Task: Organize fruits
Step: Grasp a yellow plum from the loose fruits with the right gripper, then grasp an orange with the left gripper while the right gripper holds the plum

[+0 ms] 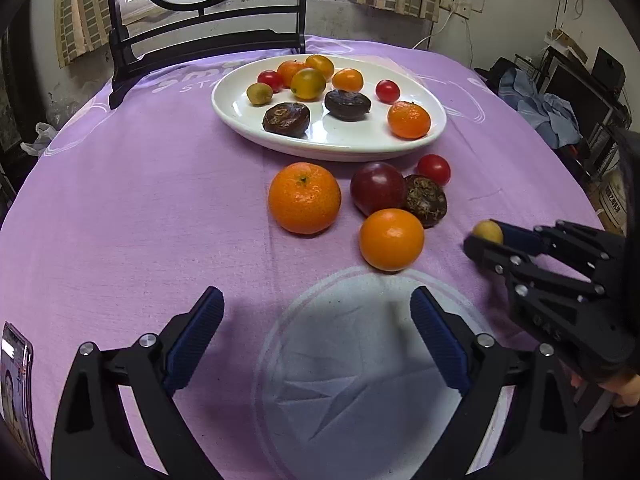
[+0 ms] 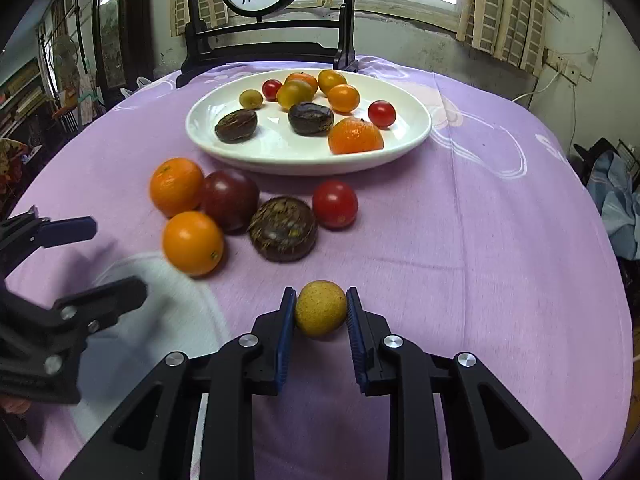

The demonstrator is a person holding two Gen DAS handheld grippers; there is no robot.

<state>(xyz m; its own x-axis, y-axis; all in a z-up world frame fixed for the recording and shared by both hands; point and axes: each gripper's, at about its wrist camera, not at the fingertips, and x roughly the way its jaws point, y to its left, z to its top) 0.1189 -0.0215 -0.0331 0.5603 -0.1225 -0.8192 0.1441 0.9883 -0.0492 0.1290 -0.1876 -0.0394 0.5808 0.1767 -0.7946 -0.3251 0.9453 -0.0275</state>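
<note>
While the right gripper [image 2: 321, 312] pinches a small yellow fruit [image 2: 321, 308] between its blue pads, the fruit sits low over the purple cloth [image 2: 460, 240] at the near right. Being almost round, it shows no marked long axis or facing. Beside it, the left gripper [image 1: 316, 320] stands spread and empty over a pale emblem [image 1: 352, 360]. Farther on, five loose fruits lie clustered: two oranges [image 2: 192, 243], a dark red fruit [image 2: 230, 200], a brown husked one [image 2: 283, 228] and a red tomato [image 2: 335, 204]. Beyond them, the white plate [image 2: 208, 136] lies straight ahead and slightly left of the loaded jaws, so the carry is judged forward over the cluster.
</note>
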